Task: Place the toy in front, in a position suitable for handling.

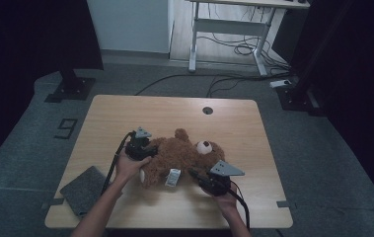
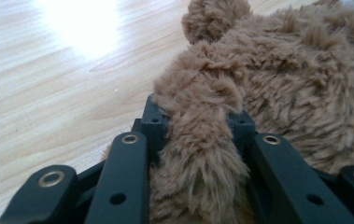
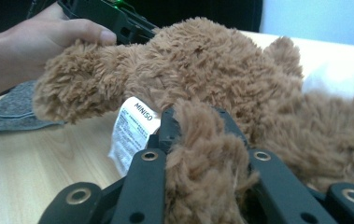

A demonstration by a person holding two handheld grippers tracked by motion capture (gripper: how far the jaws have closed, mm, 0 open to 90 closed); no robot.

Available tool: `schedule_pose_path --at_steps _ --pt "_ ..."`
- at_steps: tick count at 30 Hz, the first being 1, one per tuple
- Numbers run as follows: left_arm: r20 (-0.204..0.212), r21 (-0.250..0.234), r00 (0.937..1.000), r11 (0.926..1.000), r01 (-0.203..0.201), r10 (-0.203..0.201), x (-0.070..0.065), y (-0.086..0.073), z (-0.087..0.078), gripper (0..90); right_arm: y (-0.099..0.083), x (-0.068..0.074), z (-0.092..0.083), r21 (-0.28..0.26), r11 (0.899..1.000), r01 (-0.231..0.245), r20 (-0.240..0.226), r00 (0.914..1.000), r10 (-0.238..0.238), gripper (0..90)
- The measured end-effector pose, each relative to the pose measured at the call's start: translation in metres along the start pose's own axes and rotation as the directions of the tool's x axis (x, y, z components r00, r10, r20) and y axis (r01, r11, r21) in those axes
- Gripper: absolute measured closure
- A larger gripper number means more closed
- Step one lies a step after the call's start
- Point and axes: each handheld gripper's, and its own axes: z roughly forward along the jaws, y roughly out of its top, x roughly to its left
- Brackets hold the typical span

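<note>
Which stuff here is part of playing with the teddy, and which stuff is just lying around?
Part of the job:
- teddy bear
- left gripper, clamped on one furry limb
- right gripper, clamped on another limb

Just lying about:
- grey felt pad at the table corner
- desk and cables behind

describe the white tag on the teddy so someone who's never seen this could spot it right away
On the wooden table lies a brown teddy, a limb pinched in each pair of tongs. The tag hangs from its near side, by the right tongs. It is the one flat white strip with print, reading MINISO, unlike the teddy's round white muzzle.
</note>
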Motion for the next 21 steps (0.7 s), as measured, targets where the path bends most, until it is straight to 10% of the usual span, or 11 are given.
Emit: schedule_pose_path --at_steps 11,21 --pt "-0.011 0.026 0.9996 0.9994 0.025 -0.025 0.007 -0.001 0.001 52.8 -0.008 -0.005 0.002 -0.011 1.000 -0.025 -0.007 0.9997 0.025 69.7" --pt "-0.110 0.020 0.9938 0.9997 -0.013 0.015 0.007 -0.002 -0.022 31.2 -0.015 -0.007 0.006 0.014 1.000 -0.019 -0.010 0.9998 0.019 67.8"
